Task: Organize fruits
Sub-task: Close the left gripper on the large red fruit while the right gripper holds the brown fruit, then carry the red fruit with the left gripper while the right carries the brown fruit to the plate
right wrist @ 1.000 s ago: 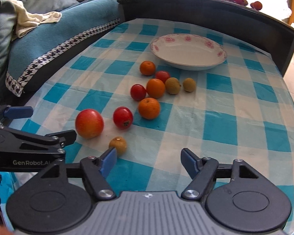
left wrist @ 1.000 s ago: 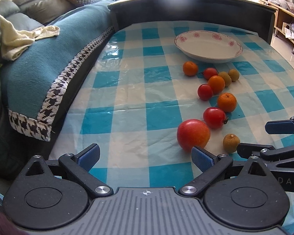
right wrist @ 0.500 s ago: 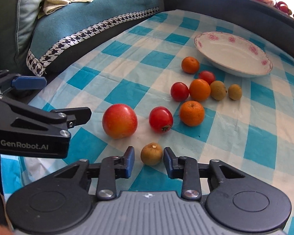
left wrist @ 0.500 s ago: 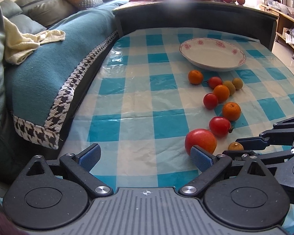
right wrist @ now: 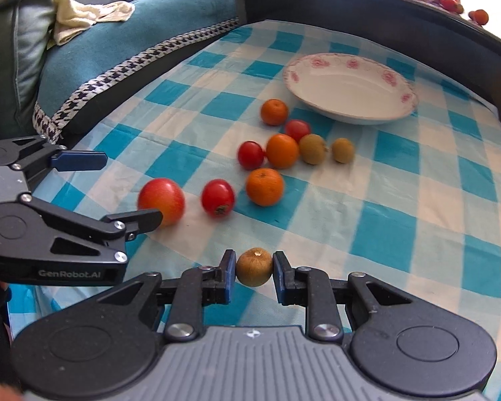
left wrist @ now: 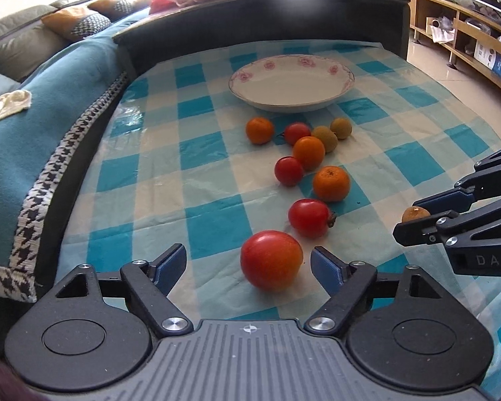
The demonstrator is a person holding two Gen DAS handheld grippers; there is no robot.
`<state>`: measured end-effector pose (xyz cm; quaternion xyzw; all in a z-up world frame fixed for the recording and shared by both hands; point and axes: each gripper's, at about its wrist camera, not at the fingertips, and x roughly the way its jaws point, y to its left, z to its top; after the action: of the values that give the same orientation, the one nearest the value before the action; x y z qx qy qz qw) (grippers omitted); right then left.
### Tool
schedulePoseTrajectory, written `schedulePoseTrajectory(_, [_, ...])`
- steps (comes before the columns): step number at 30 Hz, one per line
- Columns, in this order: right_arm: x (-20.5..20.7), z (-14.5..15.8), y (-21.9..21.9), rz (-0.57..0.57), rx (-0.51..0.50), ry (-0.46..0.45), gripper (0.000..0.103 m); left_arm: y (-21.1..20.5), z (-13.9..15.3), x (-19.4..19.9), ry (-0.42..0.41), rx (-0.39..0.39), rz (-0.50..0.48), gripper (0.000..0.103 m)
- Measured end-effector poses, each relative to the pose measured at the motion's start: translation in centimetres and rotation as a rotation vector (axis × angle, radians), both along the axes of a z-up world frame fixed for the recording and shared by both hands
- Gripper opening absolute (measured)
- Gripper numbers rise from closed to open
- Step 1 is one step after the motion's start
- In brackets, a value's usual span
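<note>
My right gripper (right wrist: 254, 269) is shut on a small brown fruit (right wrist: 254, 267), which is pinched between both pads just above the checked cloth. That brown fruit (left wrist: 414, 214) also shows at the right of the left wrist view. A big red tomato (left wrist: 270, 260) lies on the cloth between the jaws of my left gripper (left wrist: 248, 264). Those jaws are closing, and there is still a gap at each pad. The white flowered plate (left wrist: 290, 87) stands empty at the far end. Between it and me lie several oranges (left wrist: 331, 183), small tomatoes (left wrist: 309, 218) and two greenish fruits (left wrist: 340, 128).
A sofa with a blue blanket (left wrist: 33, 127) runs along the left edge of the table. A dark raised ledge (left wrist: 284, 13) with more fruit on it closes off the far side. The table's right edge drops to the floor, with low shelves (left wrist: 467, 33) beyond.
My right gripper closed on the small brown fruit and holds it. My left gripper shifted right, so the big tomato now lies between its jaws, which have narrowed.
</note>
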<state>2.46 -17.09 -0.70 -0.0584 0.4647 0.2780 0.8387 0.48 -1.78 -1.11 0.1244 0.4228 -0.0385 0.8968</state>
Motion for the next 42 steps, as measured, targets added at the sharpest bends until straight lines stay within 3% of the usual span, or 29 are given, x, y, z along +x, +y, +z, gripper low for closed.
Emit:
schedulePoseTrajectory(3, [0.4,-0.4,-0.7,-0.032,0.01,0.018,0.026,0.1,-0.8,1.0,0.049,-0.036,0.001,0.064])
schedulePoseTrajectory(6, [0.6,-0.5,-0.9,-0.035,0.02,0.031,0.026,0.5,-1.6,1.3,0.095,-0.06,0.021,0.059])
schedulePoseTrajectory(13, [0.9,-0.3,-1.1,-0.043,0.033,0.028,0.026,1.0,-1.6,1.8,0.114,-0.115,0.051,0.055])
schedulePoseTrajectory(26, [0.3,0.5,-1.8,-0.079,0.013,0.031,0.026,-0.1,-1.2,1.4,0.125,-0.064,0.026,0.051])
schedulePoseTrajectory(34, [0.7,2.5,-1.3,-0.071,0.019,-0.017,0.026,-0.3,0.1,1.3,0.1,-0.128,0.006,0.051])
schedulePoseTrajectory(42, [2.9,2.0,-1.8,-0.107,0.035,-0.003,0.027,0.1,1.3,3.9,0.073,-0.172,0.028,0.051])
